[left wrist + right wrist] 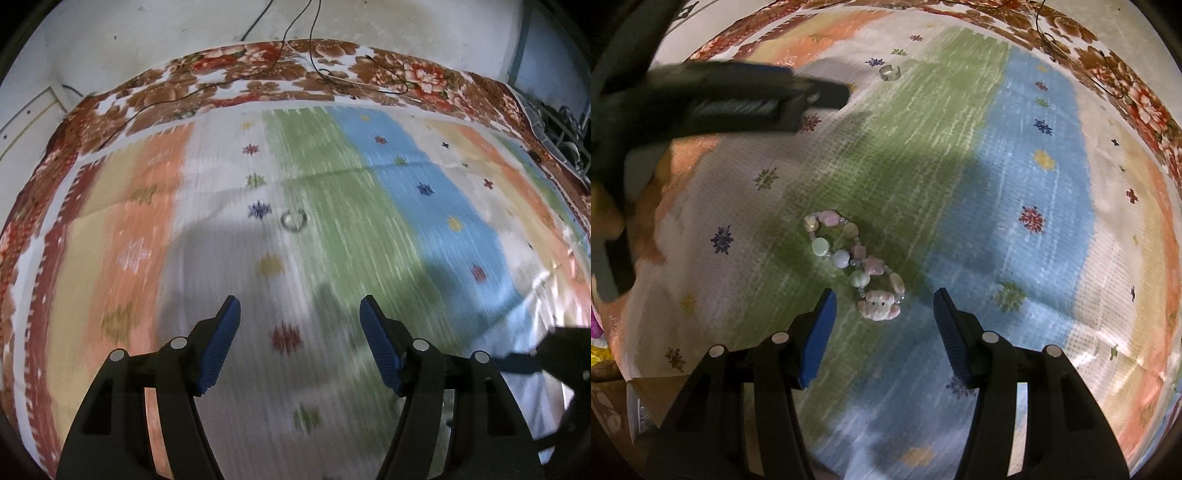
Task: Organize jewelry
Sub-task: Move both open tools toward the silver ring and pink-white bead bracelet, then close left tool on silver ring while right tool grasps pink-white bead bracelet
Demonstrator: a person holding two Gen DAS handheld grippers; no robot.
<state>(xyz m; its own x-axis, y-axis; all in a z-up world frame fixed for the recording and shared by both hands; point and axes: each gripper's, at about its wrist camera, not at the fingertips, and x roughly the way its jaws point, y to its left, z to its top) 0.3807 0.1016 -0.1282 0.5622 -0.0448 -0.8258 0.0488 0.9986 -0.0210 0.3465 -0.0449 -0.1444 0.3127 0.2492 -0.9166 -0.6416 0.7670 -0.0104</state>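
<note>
Striped cloth [325, 258] with small flower marks covers tabletop, floral cloth [258, 70] under its far edge. Left gripper [300, 314] over white stripe, blue pads apart, nothing between. Small ring [293, 220] lies ahead of it at white-green border, well apart. Right gripper [884, 306] pads apart, touching nothing, over beaded bracelet [855, 264] lying on green stripe, bracelet's large bead between fingertips.

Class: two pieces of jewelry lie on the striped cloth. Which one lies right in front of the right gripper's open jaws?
The pastel beaded bracelet on the green stripe, directly ahead of the right gripper. The small silver ring lies far off, near the white stripe.
</note>
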